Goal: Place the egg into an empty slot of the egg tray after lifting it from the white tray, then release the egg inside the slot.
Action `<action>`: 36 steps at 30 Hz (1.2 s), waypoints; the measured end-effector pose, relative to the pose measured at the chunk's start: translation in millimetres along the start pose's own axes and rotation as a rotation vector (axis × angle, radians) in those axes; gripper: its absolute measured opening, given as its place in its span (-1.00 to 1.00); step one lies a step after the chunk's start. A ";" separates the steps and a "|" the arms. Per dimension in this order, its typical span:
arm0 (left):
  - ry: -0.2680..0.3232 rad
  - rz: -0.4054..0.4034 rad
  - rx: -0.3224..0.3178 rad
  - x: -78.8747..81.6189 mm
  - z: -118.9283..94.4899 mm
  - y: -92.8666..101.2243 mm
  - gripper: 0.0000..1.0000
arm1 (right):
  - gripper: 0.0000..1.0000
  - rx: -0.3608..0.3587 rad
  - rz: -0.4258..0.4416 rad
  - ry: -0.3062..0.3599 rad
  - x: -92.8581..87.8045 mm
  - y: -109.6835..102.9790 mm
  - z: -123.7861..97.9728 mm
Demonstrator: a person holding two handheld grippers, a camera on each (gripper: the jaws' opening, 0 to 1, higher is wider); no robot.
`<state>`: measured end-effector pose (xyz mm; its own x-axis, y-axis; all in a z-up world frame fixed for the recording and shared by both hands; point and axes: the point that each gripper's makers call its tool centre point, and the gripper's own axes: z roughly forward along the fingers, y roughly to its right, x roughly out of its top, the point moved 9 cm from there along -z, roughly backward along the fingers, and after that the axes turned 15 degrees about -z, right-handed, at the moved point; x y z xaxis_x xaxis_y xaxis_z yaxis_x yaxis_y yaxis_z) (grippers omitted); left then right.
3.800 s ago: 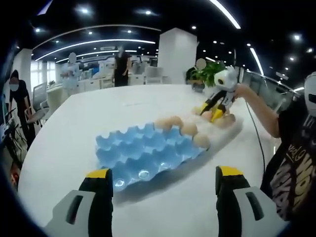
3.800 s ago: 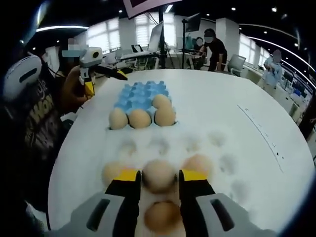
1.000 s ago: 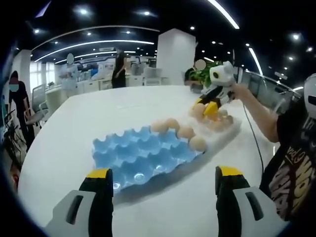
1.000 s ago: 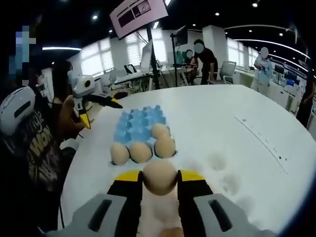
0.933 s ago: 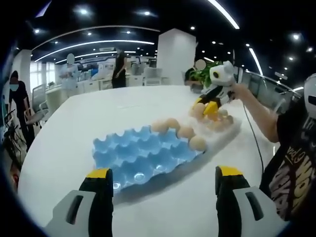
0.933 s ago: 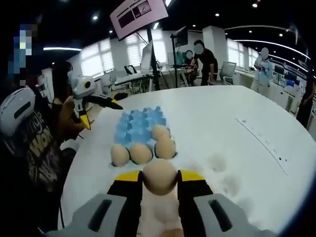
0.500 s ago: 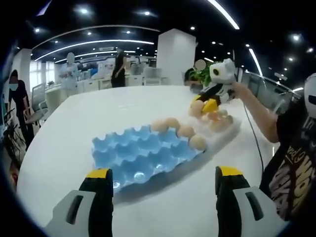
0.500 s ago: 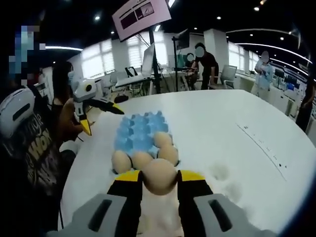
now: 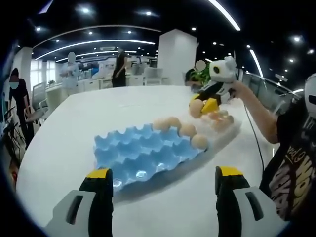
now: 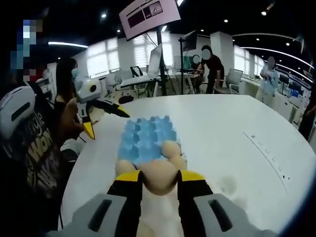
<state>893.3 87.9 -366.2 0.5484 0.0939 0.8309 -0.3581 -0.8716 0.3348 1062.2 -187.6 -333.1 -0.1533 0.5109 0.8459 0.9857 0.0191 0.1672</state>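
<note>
While right gripper (image 10: 159, 181) jaws clamp smooth oval egg (image 10: 159, 179) | left gripper (image 9: 162, 178) jaws apart | dimpled blue egg tray (image 9: 143, 153)

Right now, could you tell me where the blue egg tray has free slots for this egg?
The blue egg tray is bare except the row of eggs bordering the white tray. That end is crowded, where the right gripper holds the egg.

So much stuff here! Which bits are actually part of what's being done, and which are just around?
Part of the job:
right gripper, shut on an egg
blue egg tray
white tray
eggs already in the blue tray

Just around:
left gripper, open
potted plant
monitor
</note>
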 end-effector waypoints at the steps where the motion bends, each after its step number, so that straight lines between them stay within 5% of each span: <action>1: 0.001 0.001 -0.001 0.0 -0.1 0.0 0.74 | -0.43 0.000 -0.002 0.002 0.9 0.0 1.1; 36: 0.002 -0.014 0.002 -4.7 -3.2 -4.9 0.73 | -0.43 0.083 -0.053 0.058 30.9 -13.2 51.2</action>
<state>890.0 93.3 -370.3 0.5516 0.1069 0.8272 -0.3493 -0.8710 0.3455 1048.0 -128.0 -335.1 -0.2063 0.4570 0.8652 0.9782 0.1167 0.1716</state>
